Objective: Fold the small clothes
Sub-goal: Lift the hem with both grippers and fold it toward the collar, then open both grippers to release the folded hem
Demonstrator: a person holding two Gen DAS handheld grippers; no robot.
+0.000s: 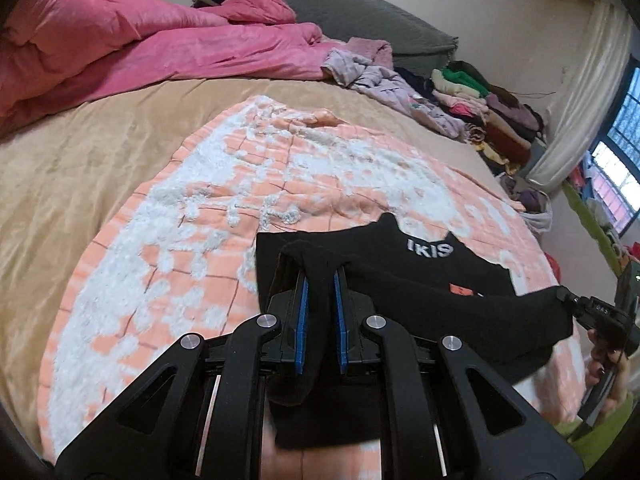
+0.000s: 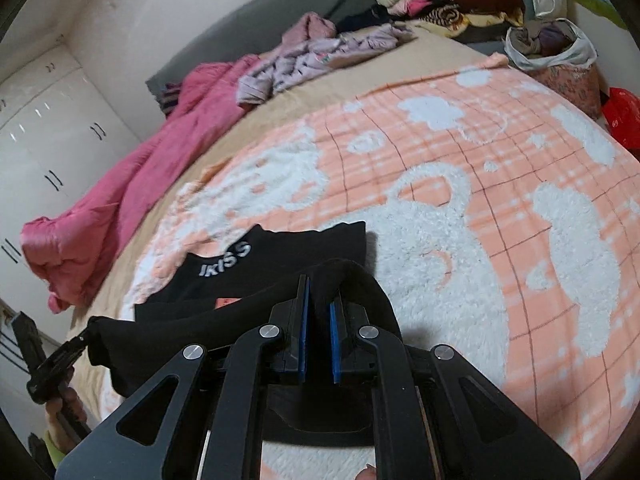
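Observation:
A small black garment (image 1: 432, 276) with white lettering lies on the orange-and-white fleece blanket (image 1: 208, 184). Its near edge is lifted off the blanket and doubled over the part with the lettering. My left gripper (image 1: 320, 276) is shut on one corner of that lifted edge, the cloth bunched between its blue pads. The right gripper (image 1: 566, 294) shows at the right edge of the left wrist view, pinching the other corner. In the right wrist view the same black garment (image 2: 280, 252) lies ahead, with my right gripper (image 2: 318, 284) shut on its cloth and the left gripper (image 2: 86, 338) at lower left.
A crumpled pink quilt (image 1: 120, 44) lies at the back of the bed. A lilac garment (image 1: 384, 80) and a stack of folded clothes (image 1: 492, 112) sit at the far right. A bag of clothes (image 2: 552, 52) stands beyond the blanket's edge. A hand (image 1: 604, 376) grips the right tool.

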